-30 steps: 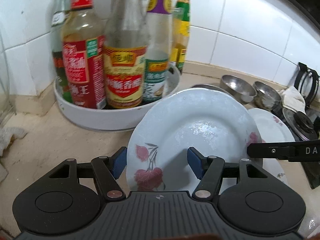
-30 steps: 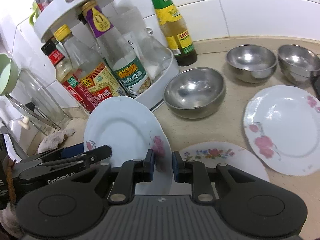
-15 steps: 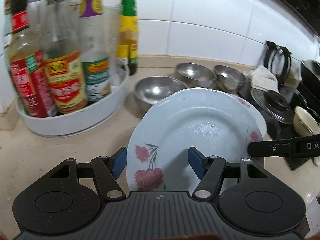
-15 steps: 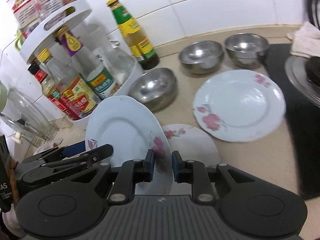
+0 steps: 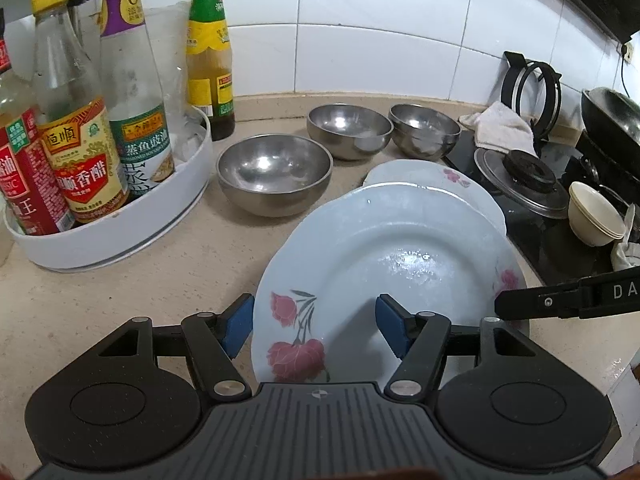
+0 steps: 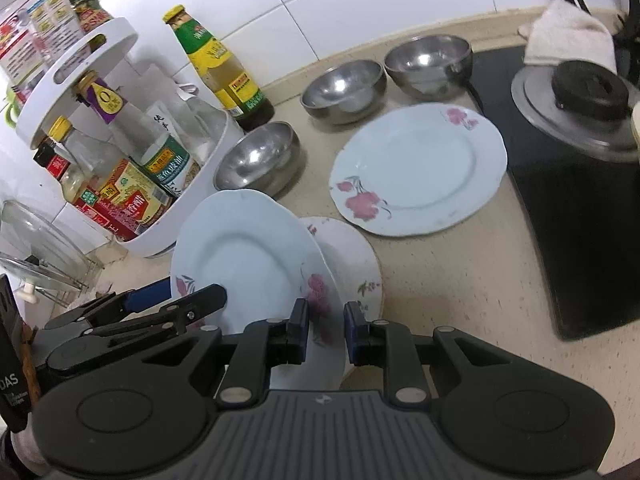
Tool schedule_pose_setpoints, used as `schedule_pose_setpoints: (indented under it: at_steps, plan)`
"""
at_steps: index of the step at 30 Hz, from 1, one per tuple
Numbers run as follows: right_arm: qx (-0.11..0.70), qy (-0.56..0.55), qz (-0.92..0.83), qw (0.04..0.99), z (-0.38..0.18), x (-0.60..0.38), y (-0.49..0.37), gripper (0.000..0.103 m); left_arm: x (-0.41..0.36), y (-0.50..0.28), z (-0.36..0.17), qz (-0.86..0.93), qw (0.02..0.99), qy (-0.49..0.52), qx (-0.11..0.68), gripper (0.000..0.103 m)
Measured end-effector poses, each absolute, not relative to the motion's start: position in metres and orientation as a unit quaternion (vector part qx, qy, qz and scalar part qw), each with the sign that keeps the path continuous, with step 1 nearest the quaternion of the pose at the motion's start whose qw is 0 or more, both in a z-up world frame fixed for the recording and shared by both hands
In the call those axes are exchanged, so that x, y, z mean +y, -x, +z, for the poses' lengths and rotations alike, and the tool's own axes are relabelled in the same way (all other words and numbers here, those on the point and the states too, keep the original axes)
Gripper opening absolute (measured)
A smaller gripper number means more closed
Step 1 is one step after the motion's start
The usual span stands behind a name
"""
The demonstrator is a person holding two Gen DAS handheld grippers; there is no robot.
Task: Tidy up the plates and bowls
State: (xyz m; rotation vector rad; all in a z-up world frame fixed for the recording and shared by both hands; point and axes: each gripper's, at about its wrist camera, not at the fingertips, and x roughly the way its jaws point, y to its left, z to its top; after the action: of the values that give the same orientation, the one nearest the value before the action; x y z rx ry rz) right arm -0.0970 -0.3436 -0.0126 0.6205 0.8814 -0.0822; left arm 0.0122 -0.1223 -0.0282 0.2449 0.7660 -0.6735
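The rose plate (image 5: 384, 264), glossy white ceramic with a scalloped rim and pink flower prints, is held tilted above the speckled beige desk (image 5: 120, 304), just in front of the nearest steel bowl (image 5: 274, 174). The right tongs (image 6: 326, 330) pinch its rim between narrow blue pads, while the left tongs (image 5: 316, 328) are spread wide, straddling the plate's near edge; whether their pads touch it I cannot tell. Beyond that bowl stand two more round, brushed-metal bowls (image 5: 350, 130), side by side near the tiled wall. Right of the nearest bowl a matching flat plate (image 6: 418, 170) lies on the desk, and a smaller floral plate (image 6: 356, 264) sits partly under the held one. Left of the bowl, a white round rack (image 5: 120, 216) carries glass sauce bottles (image 5: 76, 136). Compared with a second ago, both views have swung rightward from the rack toward the flat plate, and the held plate now overlaps it in the left view.
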Motion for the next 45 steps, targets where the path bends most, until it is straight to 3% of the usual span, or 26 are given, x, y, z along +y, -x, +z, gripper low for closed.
schedule_pose_setpoints:
  at_steps: [18,19,20,21,22,25,31,35,37,40,45]
  plan:
    - [0.448,-0.285,-0.008,0.847,-0.021,-0.353,0.082,0.02,-0.134,-0.013,-0.041,-0.281,0.869,-0.125,0.387,0.072]
    - [0.446,-0.286,-0.008,0.848,-0.022,-0.354,0.08,0.02,-0.135,-0.014,-0.043,-0.28,0.869,-0.125,0.389,0.07]
    - [0.444,-0.288,-0.007,0.848,-0.023,-0.355,0.078,0.02,-0.136,-0.014,-0.042,-0.302,0.863,-0.117,0.388,0.048]
    - [0.441,-0.291,-0.003,0.849,-0.023,-0.357,0.076,0.017,-0.138,-0.014,-0.041,-0.338,0.846,-0.096,0.401,0.043]
    - [0.441,-0.297,0.004,0.847,-0.024,-0.358,0.073,0.017,-0.144,-0.012,-0.041,-0.358,0.834,-0.086,0.411,0.048]
    - [0.447,-0.298,0.016,0.844,-0.03,-0.354,0.064,0.011,-0.161,-0.001,-0.042,-0.33,0.854,-0.151,0.372,0.052]
    - [0.419,-0.278,-0.063,0.862,-0.041,-0.389,0.063,0.01,-0.123,-0.015,-0.029,-0.323,0.865,-0.093,0.372,0.056]
    - [0.415,-0.304,-0.062,0.855,-0.047,-0.399,0.066,0.01,-0.105,-0.024,-0.021,-0.305,0.875,-0.087,0.365,0.071]
    - [0.419,-0.312,-0.056,0.851,-0.05,-0.397,0.064,0.011,-0.09,-0.031,-0.028,-0.279,0.883,-0.09,0.368,0.071]
    - [0.417,-0.31,-0.048,0.853,-0.05,-0.392,0.065,0.011,-0.074,-0.047,-0.049,-0.248,0.872,-0.072,0.416,0.062]
    - [0.431,-0.307,-0.048,0.847,-0.056,-0.389,0.057,0.011,-0.09,-0.039,-0.062,-0.287,0.853,-0.059,0.431,0.066]
